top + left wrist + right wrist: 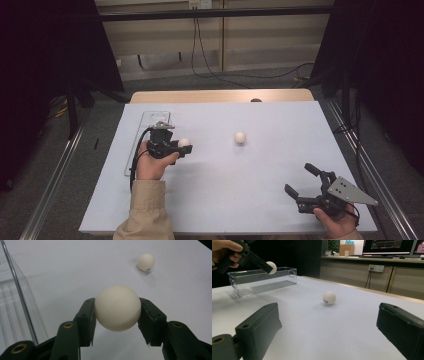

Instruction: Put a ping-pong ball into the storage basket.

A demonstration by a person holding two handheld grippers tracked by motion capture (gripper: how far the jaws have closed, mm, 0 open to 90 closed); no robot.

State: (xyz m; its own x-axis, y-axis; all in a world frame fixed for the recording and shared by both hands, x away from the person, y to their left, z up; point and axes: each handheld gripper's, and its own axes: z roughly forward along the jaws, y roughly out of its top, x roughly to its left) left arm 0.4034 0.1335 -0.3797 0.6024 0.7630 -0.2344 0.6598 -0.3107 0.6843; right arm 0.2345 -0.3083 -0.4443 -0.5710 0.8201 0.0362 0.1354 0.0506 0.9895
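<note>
While lifted off the table, white ball (pixel 117 307) sits clamped between the left jaws.

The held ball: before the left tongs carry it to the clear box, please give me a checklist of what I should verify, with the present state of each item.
1. Grip: the left tongs press the held ball from both sides: ok.
2. Ball lifted off the white sheet: ok, the right gripper view shows it in the air.
3. The clear box is upright and open on top: ok.
4. Box inside free of other things: ok, as far as seen.
5. The second ball lies apart, not in the path: ok.
6. The right tongs are open and far from the box: ok.
</note>
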